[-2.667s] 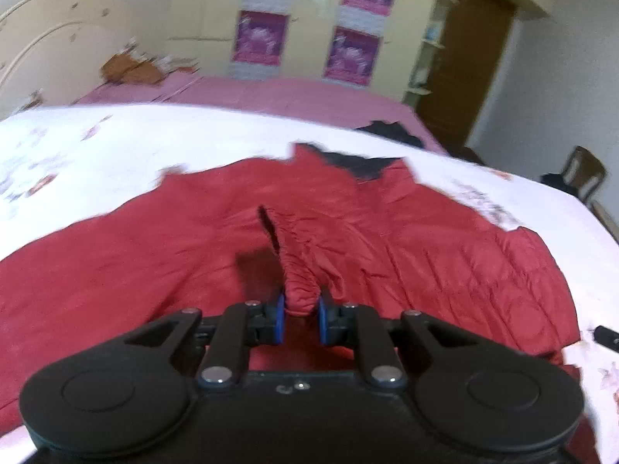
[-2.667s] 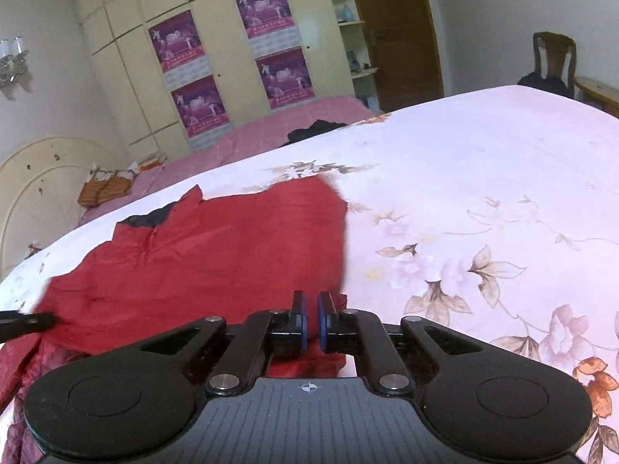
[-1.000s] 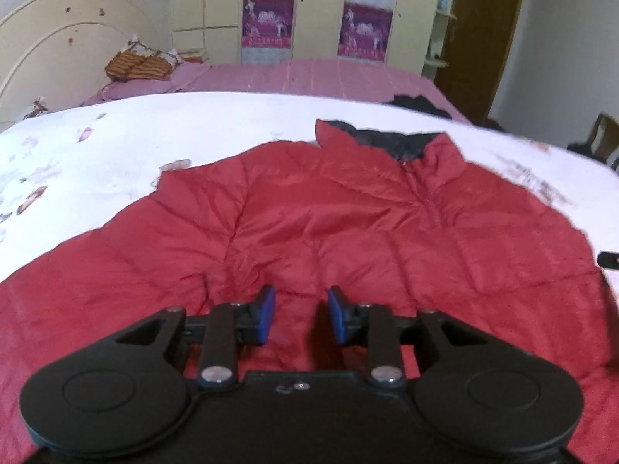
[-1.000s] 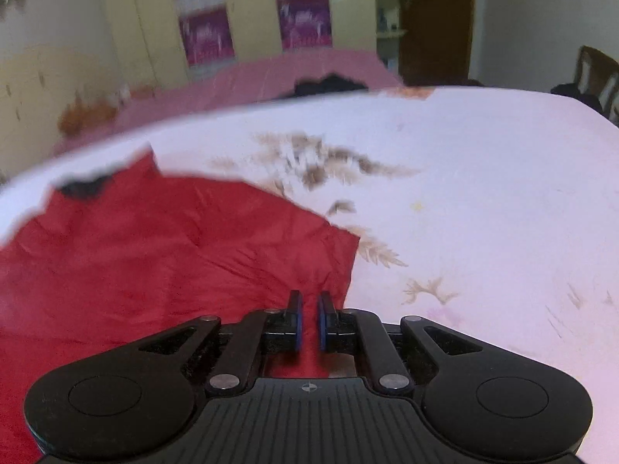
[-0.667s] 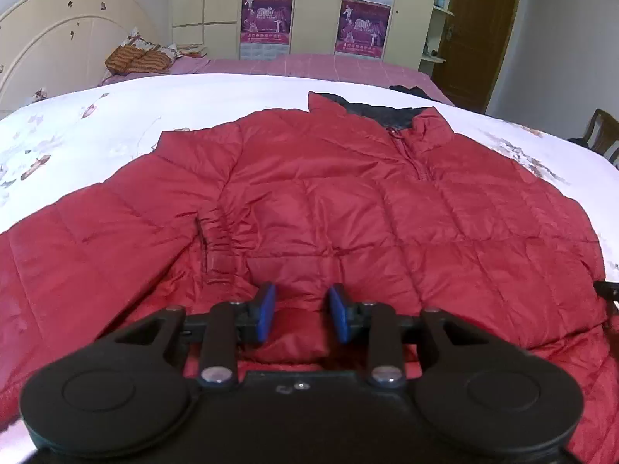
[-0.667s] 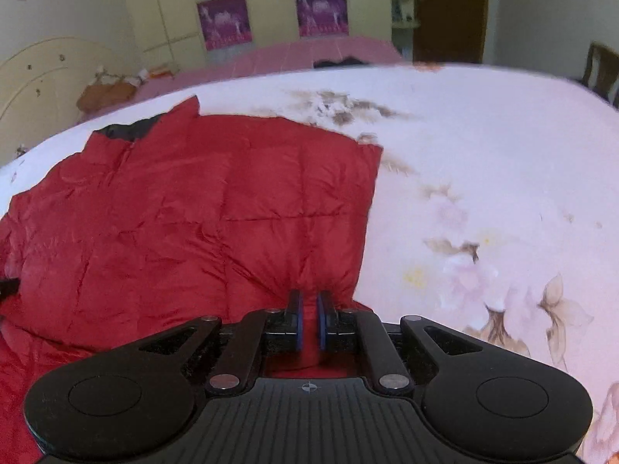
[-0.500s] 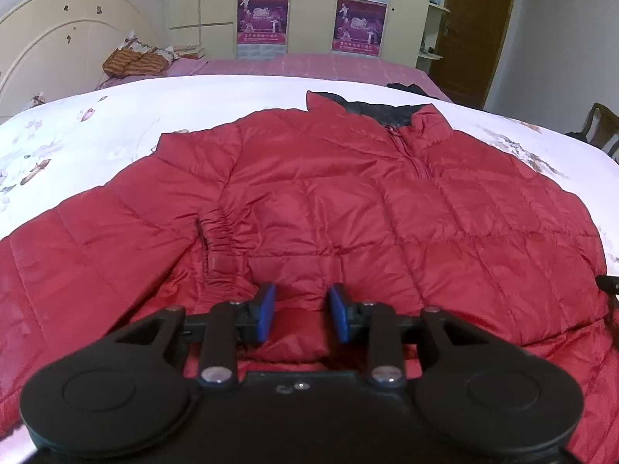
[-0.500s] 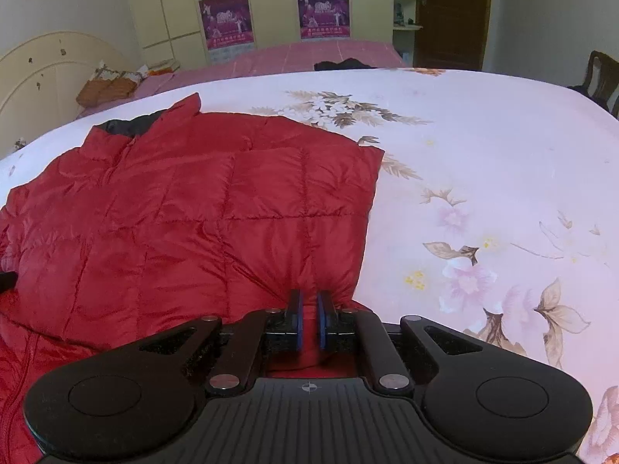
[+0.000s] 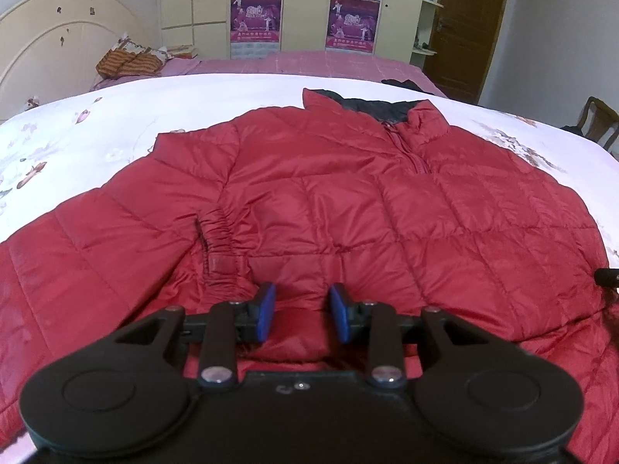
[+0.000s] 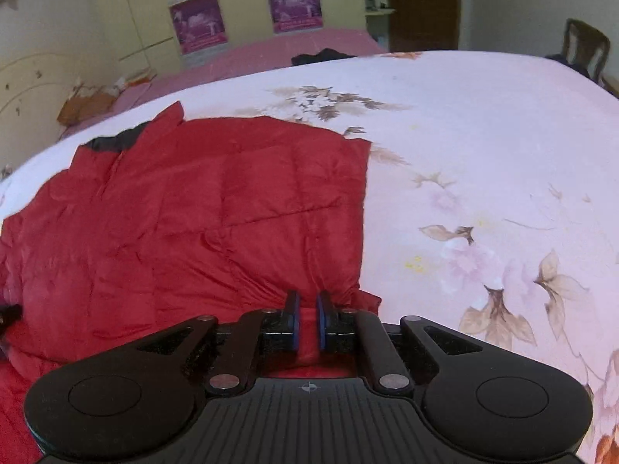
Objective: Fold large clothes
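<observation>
Left claw [image 9: 301,317] wide over jacket [image 9: 329,201]; right claw [image 10: 307,319] pinches its edge.

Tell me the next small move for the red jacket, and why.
Probably open the right gripper: it is shut on the red quilted jacket, whose right sleeve already lies folded over the body on the floral bedsheet. The left gripper is open, its elastic cuff laid flat.

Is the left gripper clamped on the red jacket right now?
No, the left gripper has its jaws spread apart, hovering over the red jacket with no fabric pinched between them.
</observation>
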Tool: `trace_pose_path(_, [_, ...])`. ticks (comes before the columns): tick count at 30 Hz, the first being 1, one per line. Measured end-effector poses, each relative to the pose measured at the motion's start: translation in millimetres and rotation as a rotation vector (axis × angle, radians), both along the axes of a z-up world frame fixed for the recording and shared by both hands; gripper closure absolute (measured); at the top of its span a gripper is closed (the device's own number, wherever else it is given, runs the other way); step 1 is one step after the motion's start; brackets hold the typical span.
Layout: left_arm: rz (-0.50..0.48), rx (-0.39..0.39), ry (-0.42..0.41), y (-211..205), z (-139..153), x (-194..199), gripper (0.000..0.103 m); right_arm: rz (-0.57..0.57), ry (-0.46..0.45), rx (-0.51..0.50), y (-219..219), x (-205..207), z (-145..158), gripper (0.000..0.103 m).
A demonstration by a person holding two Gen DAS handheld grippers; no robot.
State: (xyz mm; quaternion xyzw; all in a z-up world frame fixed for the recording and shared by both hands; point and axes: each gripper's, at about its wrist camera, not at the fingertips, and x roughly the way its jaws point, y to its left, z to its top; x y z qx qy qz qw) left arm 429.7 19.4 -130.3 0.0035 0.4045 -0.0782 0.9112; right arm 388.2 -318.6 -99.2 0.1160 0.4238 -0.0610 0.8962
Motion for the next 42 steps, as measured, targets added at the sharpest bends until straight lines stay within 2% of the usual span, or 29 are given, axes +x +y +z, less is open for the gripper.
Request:
trace_pose_path(3, [0.0, 0.002, 0.0, -0.1, 0.1, 0.1, 0.07, 0.008, -0.046, 0.02, 3.8, -10.1, 9.6, 0.095])
trace_pose_path(5, [0.002, 0.0, 0.001, 0.1, 0.1, 0.0, 0.07, 0.035, 0.02, -0.006, 6.9, -7.4, 0.9, 0.096])
trace_pose_path(8, [-0.001, 0.005, 0.004, 0.2, 0.5, -0.2, 0.07, 0.051, 0.04, -0.016, 9.2, -5.2, 3.9, 0.095])
trace_pose_path(12, [-0.006, -0.007, 0.015, 2.9, 2.2, 0.8, 0.07, 0.037, -0.016, 0.032, 4.2, -15.4, 14.4, 0.095])
trace_pose_path(15, [-0.007, -0.005, 0.03, 3.4, 6.3, 1.0, 0.06, 0.052, -0.023, 0.043, 5.8, -20.4, 19.0, 0.095])
trace_pose_path(16, [-0.005, -0.012, 0.03, 4.3, 8.3, -0.7, 0.049, 0.047, -0.024, 0.044, 6.3, -21.5, 21.1, 0.095])
trace_pose_path(17, [-0.006, -0.017, 0.027, 4.6, 10.9, -3.3, 0.046, 0.044, -0.018, 0.04, 7.2, -22.3, 23.3, 0.091])
trace_pose_path(18, [-0.003, -0.01, 0.018, 4.9, 14.7, -8.0, 0.044, 0.045, -0.013, 0.025, 10.1, -23.4, 26.0, 0.079])
trace_pose_path(19, [-0.002, -0.002, 0.006, 5.9, 18.1, -13.3, 0.038, 0.041, -0.034, 0.009, 12.2, -27.6, 30.1, 0.04])
trace_pose_path(20, [0.001, 0.002, -0.003, 7.3, 21.1, -18.1, 0.028, 0.043, -0.073, 0.003, 13.2, -32.0, 34.3, 0.03])
trace_pose_path(21, [0.019, 0.017, -0.017, 10.3, 25.1, -25.1, 0.018, 0.055, -0.087, 0.007, 13.4, -35.3, 36.6, 0.03])
trace_pose_path(22, [0.048, 0.043, -0.041, 14.1, 28.9, -33.2, 0.009, 0.06, -0.086, 0.009, 14.4, -36.6, 39.1, 0.03])
trace_pose_path(24, [0.098, 0.062, -0.072, 30.3, 33.7, -50.7, 0.009, 0.064, -0.112, 0.022, 13.9, -40.3, 42.3, 0.03])
trace_pose_path(27, [0.198, 0.022, -0.077, 68.3, 37.4, -77.1, 0.009, 0.077, -0.114, 0.032, 18.0, -41.6, 41.5, 0.03])
trace_pose_path(30, [0.363, -0.027, -0.072, 120.8, 34.5, -113.3, 0.017, 0.105, -0.104, 0.034, 24.3, -40.5, 36.9, 0.03])
trace_pose_path(31, [0.413, -0.064, -0.062, 139.5, 32.5, -126.9, 0.031, 0.113, -0.102, 0.033, 26.8, -39.8, 34.6, 0.03])
trace_pose_path(32, [0.46, -0.109, -0.044, 156.7, 30.0, -139.4, 0.04, 0.118, -0.1, 0.035, 29.0, -38.7, 32.4, 0.03])
trace_pose_path(34, [0.57, -0.166, -0.034, 185.6, 26.4, -166.9, 0.041, 0.124, -0.094, 0.037, 32.7, -35.4, 27.8, 0.03])
trace_pose_path(37, [0.706, -0.167, -0.05, 212.7, 23.4, -199.4, 0.041, 0.136, -0.093, 0.036, 39.0, -30.2, 23.8, 0.03])
trace_pose_path(42, [0.91, -0.309, -0.089, 254.9, 13.5, -232.2, 0.041, 0.169, -0.114, 0.024, 51.5, -24.4, 24.0, 0.03])
